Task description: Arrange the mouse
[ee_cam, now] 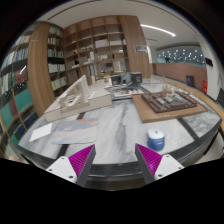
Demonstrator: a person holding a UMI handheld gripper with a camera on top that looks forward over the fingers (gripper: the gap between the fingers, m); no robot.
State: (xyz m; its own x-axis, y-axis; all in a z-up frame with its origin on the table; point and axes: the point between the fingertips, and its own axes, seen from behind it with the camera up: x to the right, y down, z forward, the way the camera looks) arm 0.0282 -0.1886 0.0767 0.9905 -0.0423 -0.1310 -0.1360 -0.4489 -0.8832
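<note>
My gripper (113, 153) is open and holds nothing. Its magenta pads (80, 160) stand wide apart above a white marble table (115, 125). I see no mouse in this view. The bare tabletop lies between the fingers and just ahead of them.
A small orange round object (157, 135) sits on the table ahead of the right finger. Paper sheets (70, 128) lie ahead of the left finger. A building model (165, 100) and white boxes (85, 100) stand farther back. Bookshelves (95, 45) line the far wall.
</note>
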